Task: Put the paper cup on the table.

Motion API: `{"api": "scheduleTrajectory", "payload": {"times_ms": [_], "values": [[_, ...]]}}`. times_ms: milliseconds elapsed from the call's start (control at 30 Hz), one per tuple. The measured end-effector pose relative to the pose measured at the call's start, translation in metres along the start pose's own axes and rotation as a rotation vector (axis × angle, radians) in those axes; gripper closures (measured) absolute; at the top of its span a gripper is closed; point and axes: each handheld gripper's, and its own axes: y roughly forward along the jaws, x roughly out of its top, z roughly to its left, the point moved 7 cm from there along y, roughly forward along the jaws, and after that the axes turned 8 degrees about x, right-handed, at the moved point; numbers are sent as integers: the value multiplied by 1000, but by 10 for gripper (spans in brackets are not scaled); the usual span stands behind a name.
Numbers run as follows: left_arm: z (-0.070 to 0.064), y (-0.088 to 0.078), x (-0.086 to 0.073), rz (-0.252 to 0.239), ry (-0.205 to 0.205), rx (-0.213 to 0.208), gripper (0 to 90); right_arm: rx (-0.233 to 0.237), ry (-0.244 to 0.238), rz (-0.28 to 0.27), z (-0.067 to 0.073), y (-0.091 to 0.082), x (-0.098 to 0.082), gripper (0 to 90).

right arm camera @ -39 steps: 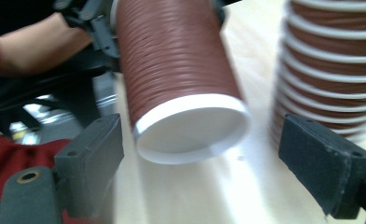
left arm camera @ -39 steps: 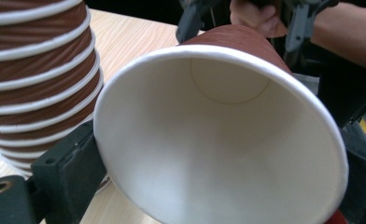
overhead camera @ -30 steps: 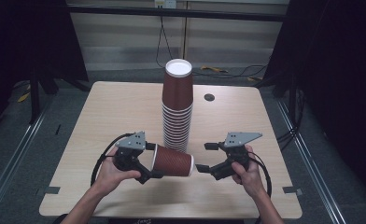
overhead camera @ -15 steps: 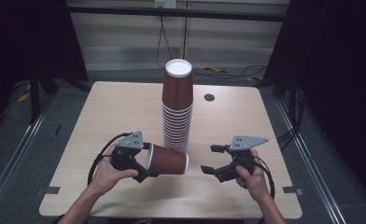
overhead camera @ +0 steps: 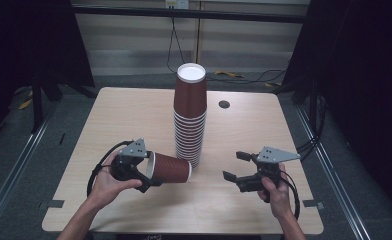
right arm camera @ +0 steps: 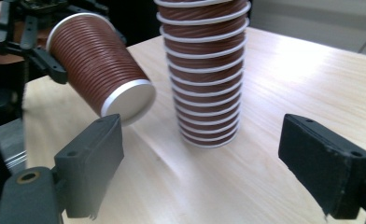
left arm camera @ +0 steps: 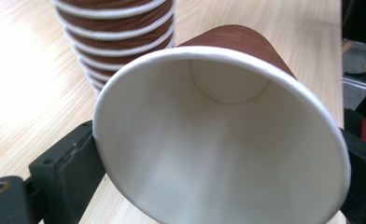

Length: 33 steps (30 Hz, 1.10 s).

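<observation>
We hold a single brown paper cup [overhead camera: 168,168] on its side in our left gripper [overhead camera: 146,172], jaws closed on the rim, its white base pointing toward the tall cup stack [overhead camera: 190,115] just beside it. Our right gripper [overhead camera: 236,166] hangs wide open and empty over bare wood, well apart from the stack. The light wooden table [overhead camera: 134,112] has free room on every side of the stack, and a small dark hole [overhead camera: 224,104] near the far edge. Beyond lie grey floor and black curtains. We can read no writing on the cups
</observation>
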Motion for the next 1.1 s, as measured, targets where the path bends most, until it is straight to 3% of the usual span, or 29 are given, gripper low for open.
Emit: {"api": "scheduleTrajectory", "payload": {"times_ms": [67,133,533,800,867,933,1033,1100], "values": [[5,-2,-3,25,2,6,51,-6,4,-7,0,0,-2,139],[9,-3,-6,35,-28,14,51,-4,8,-16,0,1,-4,139],[40,-14,-21,124,-49,140,51,-41,2,-41,-4,0,-6,138],[61,-19,-26,168,-91,178,51,-56,-27,-21,-1,3,-9,138],[67,-22,-24,177,-87,207,51,-55,-25,-25,0,4,-9,138],[71,-25,-24,178,-95,209,51,-53,-21,-29,0,5,-8,138],[83,-30,-25,212,-102,238,51,-49,-18,-37,-1,4,-8,138],[88,-31,-25,219,-122,232,51,-59,-21,-36,-1,4,-8,138]]}}
